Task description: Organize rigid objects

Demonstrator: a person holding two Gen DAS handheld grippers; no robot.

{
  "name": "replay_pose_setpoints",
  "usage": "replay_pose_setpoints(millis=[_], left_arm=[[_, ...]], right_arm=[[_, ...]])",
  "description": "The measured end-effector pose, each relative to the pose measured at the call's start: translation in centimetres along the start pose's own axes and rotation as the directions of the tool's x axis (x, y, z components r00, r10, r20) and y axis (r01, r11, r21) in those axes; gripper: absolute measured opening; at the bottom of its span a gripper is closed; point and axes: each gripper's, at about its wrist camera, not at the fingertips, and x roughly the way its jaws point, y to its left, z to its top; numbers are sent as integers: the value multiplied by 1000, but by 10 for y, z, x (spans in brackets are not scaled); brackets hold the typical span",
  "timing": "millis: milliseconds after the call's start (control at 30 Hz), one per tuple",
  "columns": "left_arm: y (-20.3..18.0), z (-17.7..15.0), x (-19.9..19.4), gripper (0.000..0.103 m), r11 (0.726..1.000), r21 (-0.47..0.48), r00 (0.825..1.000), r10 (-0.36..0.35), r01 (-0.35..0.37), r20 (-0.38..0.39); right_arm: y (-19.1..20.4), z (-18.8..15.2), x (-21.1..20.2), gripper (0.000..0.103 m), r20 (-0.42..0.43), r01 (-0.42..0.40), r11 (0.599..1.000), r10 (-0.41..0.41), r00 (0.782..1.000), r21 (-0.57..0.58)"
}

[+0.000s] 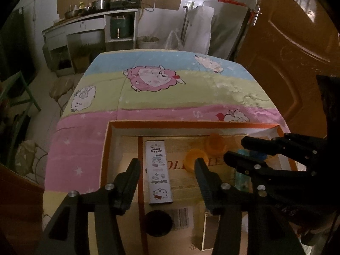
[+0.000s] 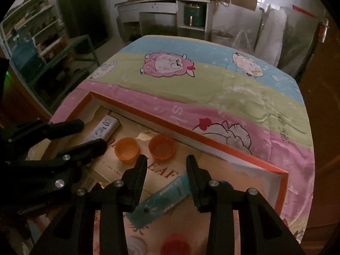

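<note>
Our left tongs (image 1: 166, 165) stand open over the long white carton (image 1: 159, 173) that lies flat in the orange-rimmed box (image 1: 191, 125), their fingers clear of it on either side. Our right tongs (image 2: 166, 165) are open too, above the teal tube (image 2: 161, 199) lying slantwise on a book (image 2: 161, 173); the tube sits loose between the fingers. Two orange caps (image 2: 127, 148) rest just beyond, side by side. The box sits on a quilt-covered surface (image 2: 212, 80).

Black plastic left claw (image 1: 166, 165) – ribbed pads, silver screws
</note>
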Motion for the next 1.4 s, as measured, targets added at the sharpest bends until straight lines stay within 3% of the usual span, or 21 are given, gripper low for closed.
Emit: replay_pose_setpoints(millis=[800,1400], left_arm=[[-25,-22,-41,53,1000,26,999,3,-4,53],[-42,-67,-124,53,999,20,980,40,-45,193]], right_arm=[[5,-45,-61,39,108,72,989,-86,990,127],[33,-109,-128,39,195,120,958,-174,965,261]])
